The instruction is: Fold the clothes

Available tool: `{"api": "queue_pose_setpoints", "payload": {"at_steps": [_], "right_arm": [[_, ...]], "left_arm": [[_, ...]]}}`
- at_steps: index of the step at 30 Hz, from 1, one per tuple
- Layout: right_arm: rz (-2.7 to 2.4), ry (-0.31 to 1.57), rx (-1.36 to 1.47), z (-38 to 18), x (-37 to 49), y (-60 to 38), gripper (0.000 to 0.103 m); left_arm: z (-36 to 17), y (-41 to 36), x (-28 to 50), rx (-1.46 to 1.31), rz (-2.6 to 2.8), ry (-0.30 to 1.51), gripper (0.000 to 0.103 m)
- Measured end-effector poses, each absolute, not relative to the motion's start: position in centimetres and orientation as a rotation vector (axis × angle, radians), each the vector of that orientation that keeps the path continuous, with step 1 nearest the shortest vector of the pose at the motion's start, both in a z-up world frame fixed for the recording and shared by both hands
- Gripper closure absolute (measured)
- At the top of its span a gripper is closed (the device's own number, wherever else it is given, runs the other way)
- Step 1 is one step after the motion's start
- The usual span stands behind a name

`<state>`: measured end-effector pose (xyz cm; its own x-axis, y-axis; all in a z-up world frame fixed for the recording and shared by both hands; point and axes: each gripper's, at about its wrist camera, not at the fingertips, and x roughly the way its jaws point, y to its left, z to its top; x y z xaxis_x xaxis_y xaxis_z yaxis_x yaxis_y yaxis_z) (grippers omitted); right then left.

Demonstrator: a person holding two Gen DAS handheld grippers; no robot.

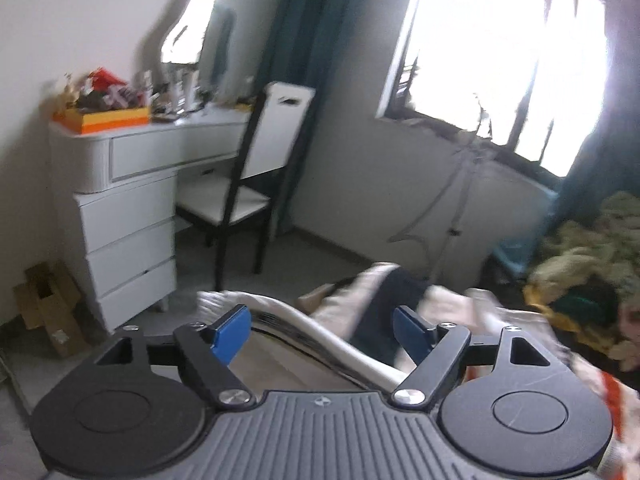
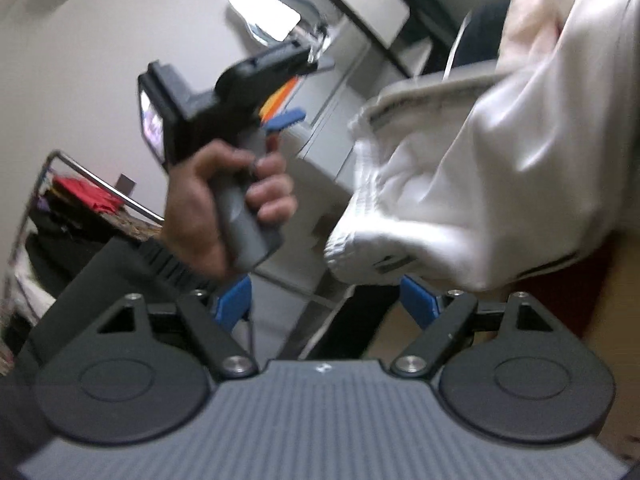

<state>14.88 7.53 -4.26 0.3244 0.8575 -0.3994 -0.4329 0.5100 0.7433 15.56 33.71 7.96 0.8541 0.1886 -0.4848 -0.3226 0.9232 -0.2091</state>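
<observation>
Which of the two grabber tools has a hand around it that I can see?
The left gripper, seen from the right wrist camera: a hand wraps its grey handle. The right gripper shows only its open blue fingers, no hand in view.

Black gripper (image 1: 322, 334) frames, blue finger pads (image 1: 232, 334), silver screws.

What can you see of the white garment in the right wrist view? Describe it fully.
The white garment looks like soft knit cloth with a ribbed cuff or hem at its lower left and a grey band along its upper edge. It hangs crumpled and blurred, filling the right of the view, just above the right gripper. The gripper's blue pads stand apart and do not pinch it. What holds it up is out of view.
</observation>
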Motion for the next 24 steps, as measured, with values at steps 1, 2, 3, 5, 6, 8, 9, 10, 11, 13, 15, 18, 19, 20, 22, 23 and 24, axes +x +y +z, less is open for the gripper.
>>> {"api": "queue_pose_setpoints", "payload": {"at_steps": [1, 2, 3, 5, 6, 8, 9, 10, 11, 13, 15, 18, 19, 20, 22, 23, 24], "right_arm": [[0.889, 0.838, 0.540, -3.2, 14.0, 6.1, 0.019], [0.869, 0.801, 0.507, -2.1, 13.1, 4.5, 0.019], [0.844, 0.756, 0.463, -0.8, 12.0, 2.8, 0.019], [0.791, 0.680, 0.378, 0.5, 10.4, 0.5, 0.019], [0.751, 0.641, 0.336, 0.8, 9.7, -0.9, 0.020], [0.672, 0.565, 0.254, 1.5, 8.2, -3.6, 0.020], [0.633, 0.544, 0.230, 1.7, 7.7, -5.2, 0.020], [0.595, 0.523, 0.206, 1.9, 7.2, -6.8, 0.020], [0.556, 0.502, 0.182, 2.1, 6.7, -8.3, 0.020], [0.463, 0.480, 0.137, 1.7, 6.0, -11.3, 0.020], [0.390, 0.453, 0.117, 1.0, 5.2, -13.9, 0.020], [0.321, 0.396, 0.111, 0.1, 3.5, -16.7, 0.020], [0.299, 0.382, 0.115, -0.4, 3.1, -17.1, 0.020], [0.276, 0.370, 0.121, -0.9, 2.7, -17.5, 0.020], [0.244, 0.352, 0.156, -1.3, 2.2, -18.4, 0.020], [0.234, 0.341, 0.173, -1.5, 2.0, -18.8, 0.020], [0.224, 0.333, 0.184, -1.6, 1.9, -19.1, 0.020]], "left_arm": [[8.6, 32.1, 14.4, -0.278, 0.249, 0.472, 0.022], [9.1, 30.1, 13.2, -0.265, 0.228, 0.468, 0.022], [9.6, 28.1, 12.0, -0.259, 0.198, 0.465, 0.022], [10.4, 24.0, 9.7, -0.249, 0.137, 0.460, 0.022], [10.8, 21.9, 8.5, -0.244, 0.107, 0.457, 0.022], [11.2, 18.1, 6.2, -0.229, 0.051, 0.439, 0.022], [11.4, 16.1, 5.0, -0.225, 0.025, 0.423, 0.022], [11.2, 14.2, 4.2, -0.211, 0.003, 0.414, 0.022], [11.1, 12.4, 3.3, -0.189, -0.020, 0.405, 0.022], [10.3, 9.2, 1.3, -0.133, -0.037, 0.367, 0.022], [8.8, 6.7, -0.8, -0.128, -0.061, 0.333, 0.021], [5.8, 4.2, -3.7, -0.177, -0.105, 0.303, 0.020], [4.6, 4.0, -4.3, -0.198, -0.117, 0.306, 0.020], [3.4, 3.8, -4.6, -0.219, -0.125, 0.324, 0.020], [1.5, 3.3, -4.7, -0.211, -0.135, 0.370, 0.020], [1.1, 2.9, -4.9, -0.176, -0.130, 0.371, 0.020], [0.7, 3.1, -4.7, -0.150, -0.117, 0.368, 0.020]]}}
